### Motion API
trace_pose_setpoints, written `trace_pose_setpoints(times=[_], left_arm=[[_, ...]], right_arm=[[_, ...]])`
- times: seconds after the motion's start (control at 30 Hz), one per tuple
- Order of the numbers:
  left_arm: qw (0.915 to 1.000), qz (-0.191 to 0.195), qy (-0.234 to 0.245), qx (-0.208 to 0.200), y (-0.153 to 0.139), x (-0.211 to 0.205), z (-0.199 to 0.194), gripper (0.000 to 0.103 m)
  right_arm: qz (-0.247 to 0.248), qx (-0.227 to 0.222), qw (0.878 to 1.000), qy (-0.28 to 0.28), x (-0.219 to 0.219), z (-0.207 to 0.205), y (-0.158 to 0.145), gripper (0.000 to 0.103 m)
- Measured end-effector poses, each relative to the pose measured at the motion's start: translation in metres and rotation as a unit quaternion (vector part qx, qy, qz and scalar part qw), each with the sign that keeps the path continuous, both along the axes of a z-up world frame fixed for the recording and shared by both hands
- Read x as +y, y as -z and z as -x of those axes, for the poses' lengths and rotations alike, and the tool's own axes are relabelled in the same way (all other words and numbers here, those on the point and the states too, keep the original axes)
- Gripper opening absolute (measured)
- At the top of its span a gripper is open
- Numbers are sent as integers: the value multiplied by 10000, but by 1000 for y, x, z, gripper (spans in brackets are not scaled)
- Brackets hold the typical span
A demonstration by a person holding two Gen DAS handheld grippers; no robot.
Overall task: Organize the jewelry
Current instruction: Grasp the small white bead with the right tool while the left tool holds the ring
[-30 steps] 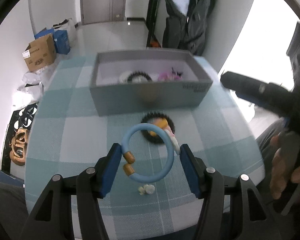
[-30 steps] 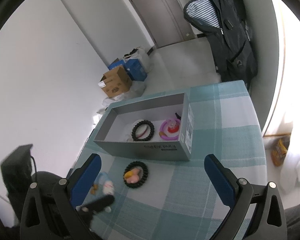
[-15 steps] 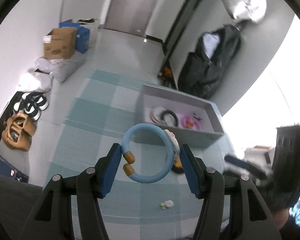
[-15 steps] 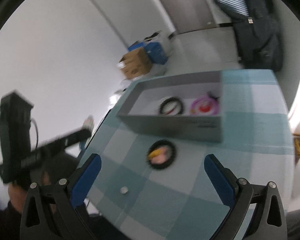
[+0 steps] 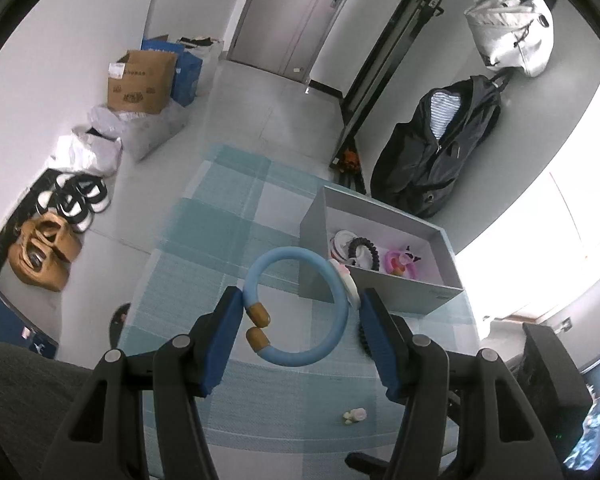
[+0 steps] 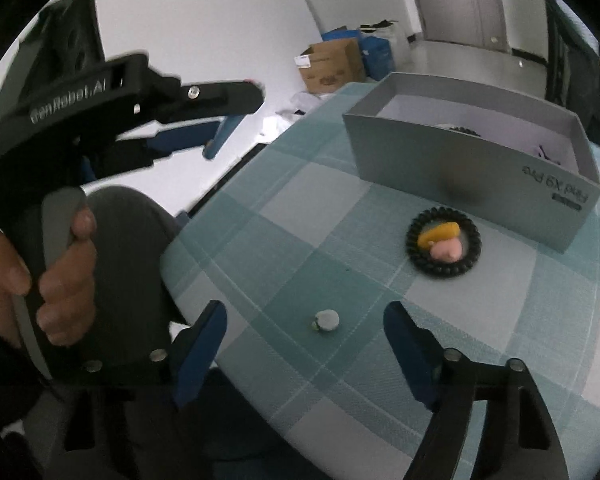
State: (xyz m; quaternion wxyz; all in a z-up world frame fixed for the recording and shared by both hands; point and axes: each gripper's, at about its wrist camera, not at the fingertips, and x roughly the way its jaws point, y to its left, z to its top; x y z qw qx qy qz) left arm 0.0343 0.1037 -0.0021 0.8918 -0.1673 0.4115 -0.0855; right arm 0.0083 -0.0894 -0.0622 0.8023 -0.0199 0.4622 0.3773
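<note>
Nearest, two grippers: left gripper [image 5: 300,312] with blue fingers [image 5: 220,336] pressed on both sides of one light blue bangle [image 5: 300,304], lifted clear above the checked worktop [image 5: 204,248]. Bangle ring facing the camera, its gap with two amber end caps [image 5: 257,325] toward the left finger, a pale charm toward the right one. Right gripper [image 6: 304,348] empty, fingers [image 6: 410,356] spread apart, having just been narrowing, nothing between them but bare cloth. Just beyond those fingers, one small white bead-like piece [image 6: 326,320] lying alone on the worktop. Farther on, one black beaded bracelet [image 6: 444,247] flat on the cloth, ringed around one orange and one pink piece. Just behind it, one grey open box [image 6: 460,176], long axis running left to right in the right wrist view, holding one black ring [image 5: 364,250], one white item and one pink item [image 5: 400,262]. At left of the right wrist view, a hand [image 6: 40,264] wrapped round the left gripper's handle.
</note>
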Motion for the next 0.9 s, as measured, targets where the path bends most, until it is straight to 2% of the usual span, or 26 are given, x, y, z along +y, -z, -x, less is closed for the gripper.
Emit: trace_pose_setpoints(times=[0.27,0.43,0.53,0.63,0.9], left_arm=[[9997,-250,26,-39,0,-1,2,55],[9985,-523,63,-143,-2,-5,4,55],[9982,-582,113,-116,-1,-8,4,55],[9980,-606,147,-108,-1,-9,3,55],[9978,-634,174,-91,0,-12,4,55]], right_arm=[[464,-157,9988,5,9,-2,9,46],[664,-356,9972,-7,17,1,11,32],[896,-562,9944,5,21,3,11,22],[881,-552,9946,-18,15,1,10,14],[856,-591,9945,-81,21,-2,13,12]])
